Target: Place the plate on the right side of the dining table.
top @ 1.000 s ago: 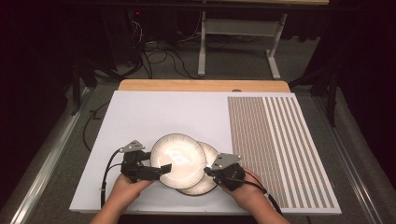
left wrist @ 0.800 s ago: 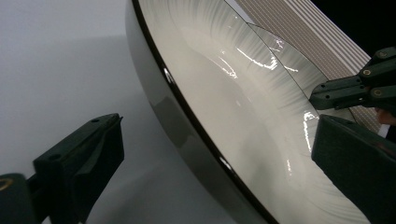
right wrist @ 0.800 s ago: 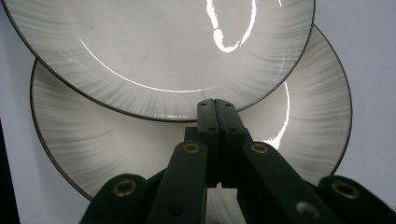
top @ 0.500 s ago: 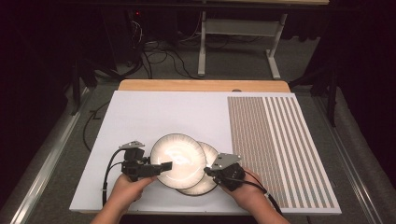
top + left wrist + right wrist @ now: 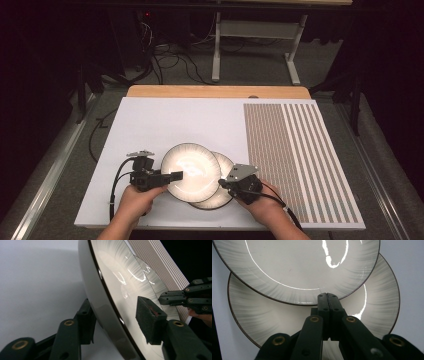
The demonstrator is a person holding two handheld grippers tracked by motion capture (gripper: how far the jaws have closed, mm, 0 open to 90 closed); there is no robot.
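Two pale plates with dark rims overlap near the front of the white board. The upper plate (image 5: 192, 170) (image 5: 112, 282) (image 5: 294, 262) lies partly on the lower plate (image 5: 226, 167) (image 5: 262, 317), its left side raised. My left gripper (image 5: 175, 176) (image 5: 117, 322) is shut on the upper plate's left rim, one jaw under it and one pad (image 5: 150, 320) on its face. My right gripper (image 5: 222, 182) (image 5: 327, 296) is shut with nothing between its jaws. Its tips lie over the lower plate, right at the upper plate's near edge. In the left gripper view the right gripper (image 5: 190, 297) reaches in from the right.
The white board (image 5: 150, 125) covers the table, with a brown-striped mat (image 5: 295, 150) on its right part. A wooden strip (image 5: 215, 91) runs along the far edge. Beyond it are cables and a stand's legs (image 5: 250, 55) on the floor.
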